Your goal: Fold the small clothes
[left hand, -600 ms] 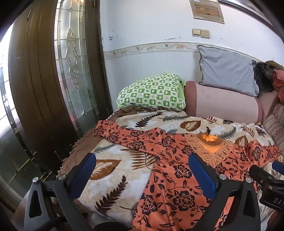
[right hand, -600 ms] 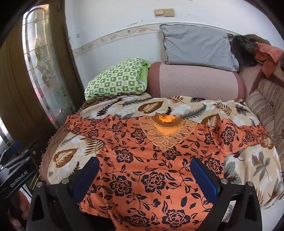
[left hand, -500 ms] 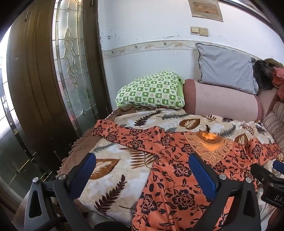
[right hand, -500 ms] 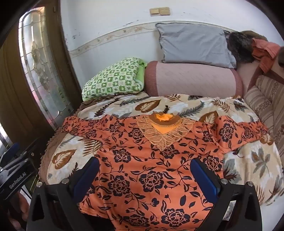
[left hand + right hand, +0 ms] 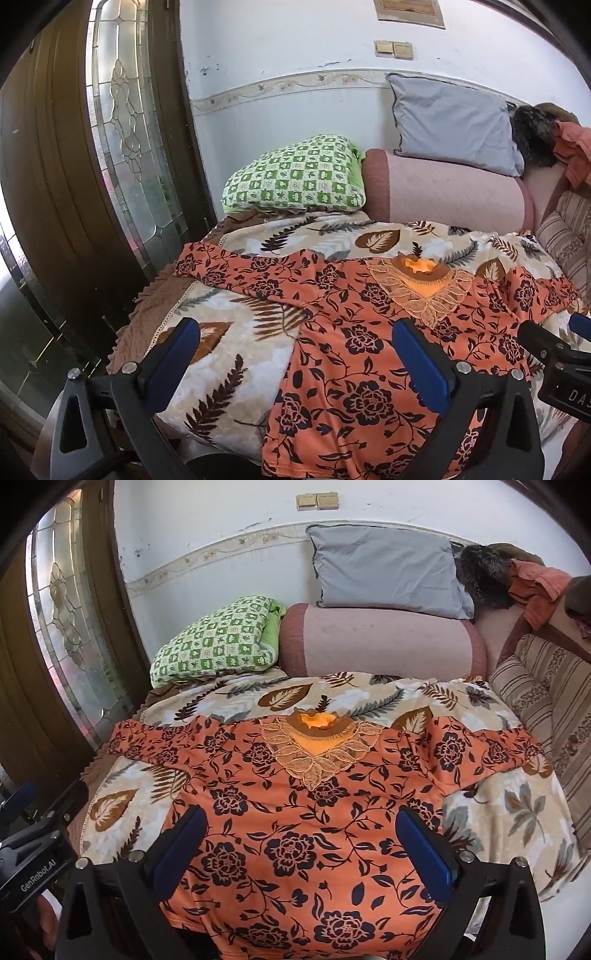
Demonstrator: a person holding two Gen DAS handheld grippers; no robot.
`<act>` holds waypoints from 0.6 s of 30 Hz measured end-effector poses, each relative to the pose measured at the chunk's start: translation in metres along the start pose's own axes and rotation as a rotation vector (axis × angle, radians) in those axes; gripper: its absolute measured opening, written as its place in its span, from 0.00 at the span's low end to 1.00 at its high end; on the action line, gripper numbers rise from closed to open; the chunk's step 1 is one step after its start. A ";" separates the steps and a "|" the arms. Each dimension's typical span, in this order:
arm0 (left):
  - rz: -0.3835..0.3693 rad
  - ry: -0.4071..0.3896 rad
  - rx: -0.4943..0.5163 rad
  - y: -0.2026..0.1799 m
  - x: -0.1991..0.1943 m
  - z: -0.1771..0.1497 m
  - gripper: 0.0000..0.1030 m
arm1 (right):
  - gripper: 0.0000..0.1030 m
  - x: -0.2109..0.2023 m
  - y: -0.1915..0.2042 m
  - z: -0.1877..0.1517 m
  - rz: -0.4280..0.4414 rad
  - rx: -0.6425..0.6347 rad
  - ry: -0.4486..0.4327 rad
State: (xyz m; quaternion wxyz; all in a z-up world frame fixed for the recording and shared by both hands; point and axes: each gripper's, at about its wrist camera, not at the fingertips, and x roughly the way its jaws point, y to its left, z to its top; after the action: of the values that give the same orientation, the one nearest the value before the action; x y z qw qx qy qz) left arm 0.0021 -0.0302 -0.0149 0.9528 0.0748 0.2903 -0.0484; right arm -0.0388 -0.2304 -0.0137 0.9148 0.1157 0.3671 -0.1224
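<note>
An orange long-sleeved blouse with a dark floral print and an embroidered lace neckline point(image 5: 303, 812) lies spread flat, front up, on a cream blanket printed with brown leaves point(image 5: 517, 812) that covers the bed. Its neckline points to the far side, its hem hangs over the near edge, and both sleeves stretch out to the left and right.

The left gripper point(image 5: 295, 354) hovers above the near left part of the bed with its blue-padded fingers point(image 5: 173, 354) spread wide, holding nothing; one finger is over the bare blanket, the other over the blouse body. The right gripper point(image 5: 299, 845) hangs over the blouse's lower middle, jaws likewise wide apart and empty.

At the far side, a green-and-white checked pillow point(image 5: 295, 177) rests beside a pink cylindrical bolster point(image 5: 443, 192), with a grey square pillow point(image 5: 454, 122) leaning on the white wall above it. A dark wooden door with a leaded glass panel point(image 5: 125, 147) stands on the left.
</note>
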 end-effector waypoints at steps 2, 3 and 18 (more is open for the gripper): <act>-0.002 -0.004 0.004 -0.003 -0.002 0.001 1.00 | 1.00 -0.004 -0.004 0.000 -0.007 -0.004 -0.004; -0.003 -0.006 0.005 -0.004 -0.004 0.002 1.00 | 1.00 -0.005 -0.004 0.000 -0.010 -0.006 -0.007; -0.007 -0.009 0.006 -0.005 -0.008 0.003 1.00 | 1.00 -0.013 -0.001 0.003 -0.028 -0.025 -0.030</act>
State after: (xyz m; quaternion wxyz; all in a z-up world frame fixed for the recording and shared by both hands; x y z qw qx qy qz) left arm -0.0035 -0.0354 -0.0083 0.9537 0.0766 0.2861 -0.0529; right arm -0.0459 -0.2307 -0.0025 0.9198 0.0973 0.3564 -0.1322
